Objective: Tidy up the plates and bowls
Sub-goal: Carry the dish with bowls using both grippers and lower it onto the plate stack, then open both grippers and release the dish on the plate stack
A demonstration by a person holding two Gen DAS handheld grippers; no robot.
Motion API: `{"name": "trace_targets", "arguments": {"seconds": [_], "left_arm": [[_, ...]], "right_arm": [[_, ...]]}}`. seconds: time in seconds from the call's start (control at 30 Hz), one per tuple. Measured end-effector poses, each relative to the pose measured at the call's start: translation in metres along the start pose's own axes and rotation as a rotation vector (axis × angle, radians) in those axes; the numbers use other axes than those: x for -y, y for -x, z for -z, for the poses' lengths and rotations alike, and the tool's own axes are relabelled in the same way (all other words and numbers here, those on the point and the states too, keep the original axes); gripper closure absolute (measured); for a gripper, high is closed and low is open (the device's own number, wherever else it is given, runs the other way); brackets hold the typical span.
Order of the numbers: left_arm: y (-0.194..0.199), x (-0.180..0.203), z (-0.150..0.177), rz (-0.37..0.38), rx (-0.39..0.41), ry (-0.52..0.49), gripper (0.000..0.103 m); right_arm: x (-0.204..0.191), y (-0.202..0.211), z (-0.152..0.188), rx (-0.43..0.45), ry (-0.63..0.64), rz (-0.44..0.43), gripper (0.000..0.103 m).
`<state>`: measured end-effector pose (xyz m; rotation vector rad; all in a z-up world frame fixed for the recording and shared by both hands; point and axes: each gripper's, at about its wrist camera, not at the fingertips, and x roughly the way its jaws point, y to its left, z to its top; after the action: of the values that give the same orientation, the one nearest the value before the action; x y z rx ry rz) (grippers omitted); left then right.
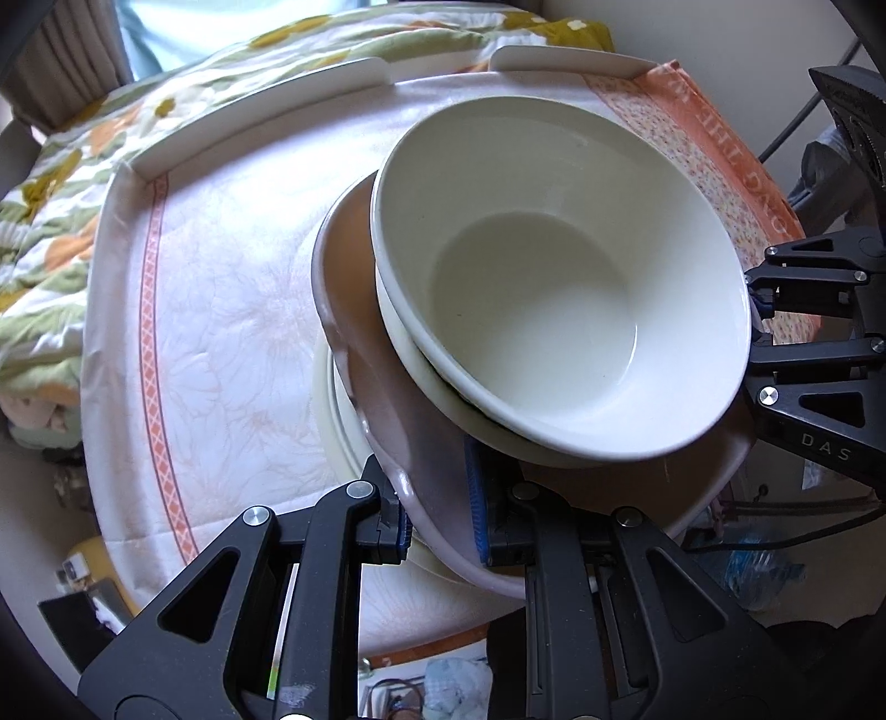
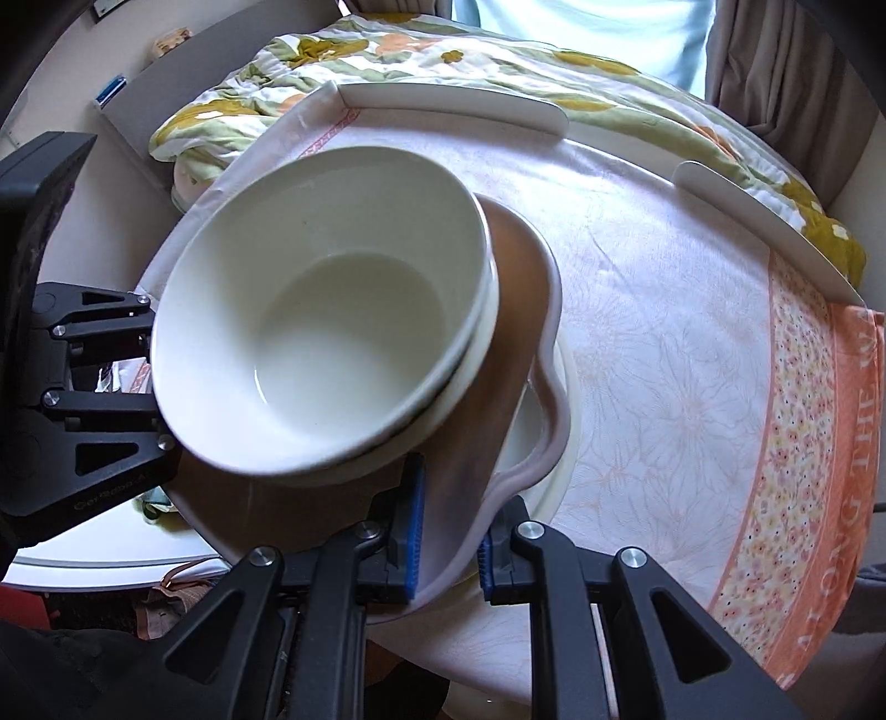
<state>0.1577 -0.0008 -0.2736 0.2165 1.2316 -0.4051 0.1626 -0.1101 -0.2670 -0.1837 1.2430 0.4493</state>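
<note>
A white bowl (image 1: 554,277) sits nested in a second white bowl (image 1: 410,343), both on a brown plate with a wavy pale rim (image 1: 343,299). A cream plate (image 1: 338,437) lies under it on the table. My left gripper (image 1: 440,520) is shut on the brown plate's near rim. My right gripper (image 2: 448,537) is shut on the same plate's rim (image 2: 548,343) from the other side; the bowls (image 2: 310,332) also show there. Each gripper shows at the edge of the other's view, the right one (image 1: 803,310) and the left one (image 2: 94,376).
The table has a white floral cloth (image 1: 232,310) with an orange border (image 2: 803,443) and raised white edge guards (image 1: 266,111). A flowered quilt (image 2: 387,50) lies beyond the table. Clutter sits on the floor below the near edge.
</note>
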Motion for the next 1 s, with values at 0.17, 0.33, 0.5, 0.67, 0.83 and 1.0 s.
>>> {"name": "trace_targets", "arguments": {"seconds": [0.17,0.33,0.5,0.67,0.83,1.0], "left_arm": [[0.0,0.003,-0.001,-0.01,0.003,-0.009,0.089],[0.0,0.002,0.0,-0.005,0.006,-0.001,0.089],[0.0,0.0,-0.002,-0.01,0.001,0.01,0.089],[0.007,-0.001,-0.004,-0.034,0.006,-0.004,0.086],[0.02,0.002,-0.009,-0.067,-0.006,-0.034,0.084],[0.04,0.002,-0.009,-0.084,-0.009,-0.036,0.076]], "right_arm": [[0.001,0.0,0.001,0.0,-0.02,0.006,0.088],[0.003,-0.001,0.002,-0.001,-0.039,0.009,0.088],[0.003,-0.001,0.002,-0.004,-0.05,0.015,0.088],[0.005,0.001,0.001,-0.013,-0.07,0.026,0.088],[0.011,0.016,-0.001,-0.004,-0.113,0.04,0.088],[0.018,0.036,0.002,-0.016,-0.162,0.025,0.088]]}}
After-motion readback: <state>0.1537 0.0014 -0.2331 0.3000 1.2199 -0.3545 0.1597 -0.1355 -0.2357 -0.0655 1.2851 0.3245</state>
